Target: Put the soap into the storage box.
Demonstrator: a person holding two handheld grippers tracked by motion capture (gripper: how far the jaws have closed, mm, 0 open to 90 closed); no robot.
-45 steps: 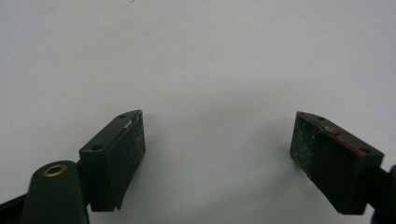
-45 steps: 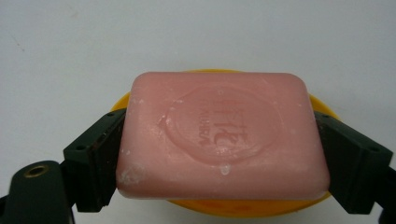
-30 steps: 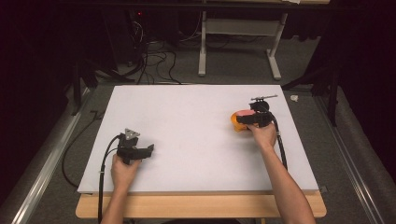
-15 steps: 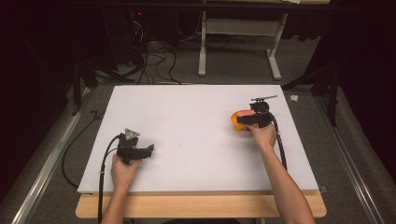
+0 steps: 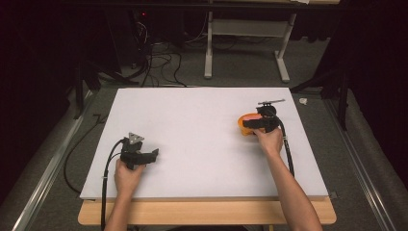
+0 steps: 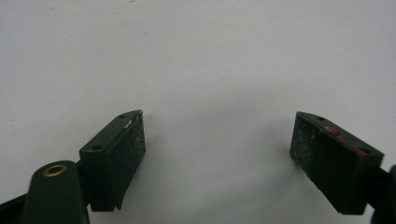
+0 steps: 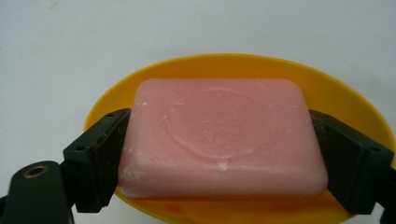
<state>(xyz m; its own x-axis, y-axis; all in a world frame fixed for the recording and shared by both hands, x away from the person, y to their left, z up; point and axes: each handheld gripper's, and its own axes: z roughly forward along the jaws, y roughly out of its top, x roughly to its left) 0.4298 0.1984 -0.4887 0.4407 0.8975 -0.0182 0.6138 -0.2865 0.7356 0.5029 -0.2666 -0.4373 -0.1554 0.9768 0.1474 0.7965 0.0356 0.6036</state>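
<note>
**Soap pinched over dish, left jaws idle**

Left gripper (image 5: 153, 155) rested on the white table (image 5: 192, 120) near its front-left edge, jaws spread wide over bare surface. Well apart, at the right side, right gripper (image 7: 224, 154) had both jaws pressed against the short ends of the pink soap bar (image 7: 224, 135), which lay in the yellow dish (image 7: 345, 107).

One soap bar (image 7: 223, 135), one yellow dish (image 7: 345, 105), two tools.

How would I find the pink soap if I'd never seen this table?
Look at the white table, far right side. There the right gripper has its jaws pressed on both ends of the pink soap bar, which lies in a yellow dish. Nothing else is pink.
</note>
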